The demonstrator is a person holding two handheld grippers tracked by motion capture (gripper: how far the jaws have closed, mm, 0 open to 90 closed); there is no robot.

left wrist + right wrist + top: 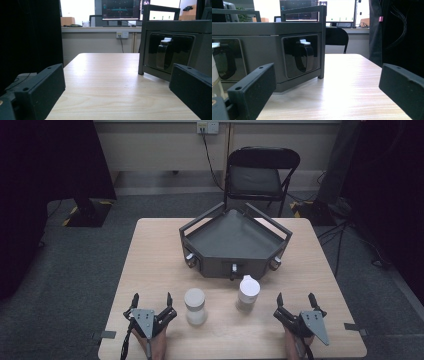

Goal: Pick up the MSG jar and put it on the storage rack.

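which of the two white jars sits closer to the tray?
The jar nearer the right gripper, the taller one with a spouted lid: it stands just before the tray's front wall. The other jar stands farther back.

This looks like a lab or office test room. A light wooden table stands on grey carpet, with a black folding chair just behind it. Beyond the chair, a wall socket feeds a cable. Past the table's far edge, lit computer monitors stand on a long counter. Black curtains hang left of the table.
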